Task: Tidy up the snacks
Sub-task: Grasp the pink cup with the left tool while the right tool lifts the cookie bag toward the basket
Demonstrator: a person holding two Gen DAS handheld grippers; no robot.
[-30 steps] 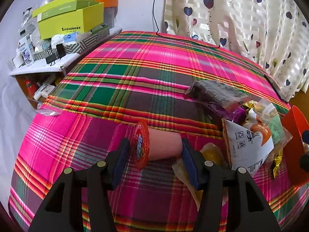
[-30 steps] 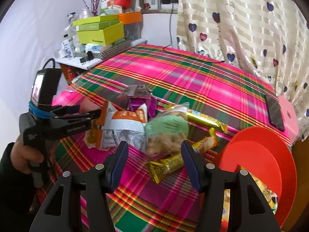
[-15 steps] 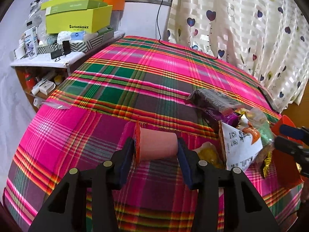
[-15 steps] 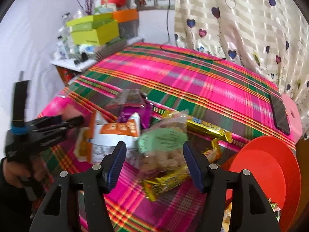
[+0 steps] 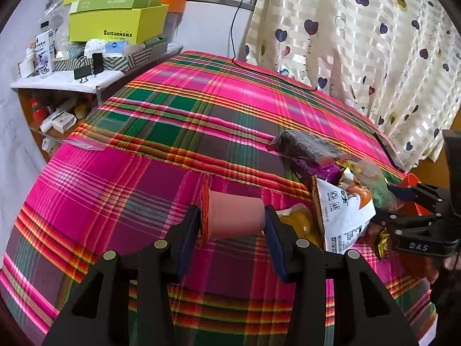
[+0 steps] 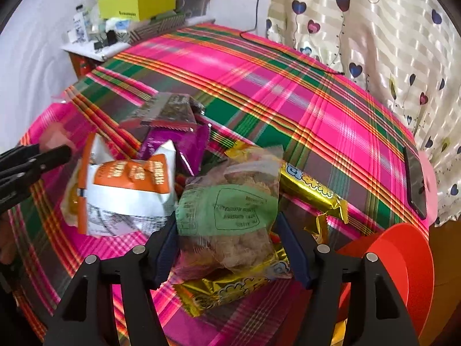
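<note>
My left gripper [image 5: 232, 225] is shut on a pink cup snack with a red lid [image 5: 234, 216], held sideways just over the plaid tablecloth. My right gripper [image 6: 229, 242] is open, its jaws either side of a clear bag with a green label [image 6: 230, 210]; I cannot tell if they touch it. The bag lies on gold wrapped bars [image 6: 230, 288]. A white and orange packet [image 6: 126, 190], a purple packet [image 6: 184, 147] and a dark packet [image 6: 170, 111] lie to its left. The white packet [image 5: 343, 210] also shows in the left wrist view, with the right gripper [image 5: 409, 199] beyond it.
A red bowl [image 6: 403, 262] stands at the right table edge, with a black phone [image 6: 415, 181] on a pink pad behind it. A cluttered shelf with yellow-green boxes [image 5: 115, 26] stands at the far left. A heart-print curtain [image 5: 360, 43] hangs behind.
My left gripper has closed on the pink cup and raised it slightly. My right gripper has moved forward and down until its jaws flank the green-label bag.
</note>
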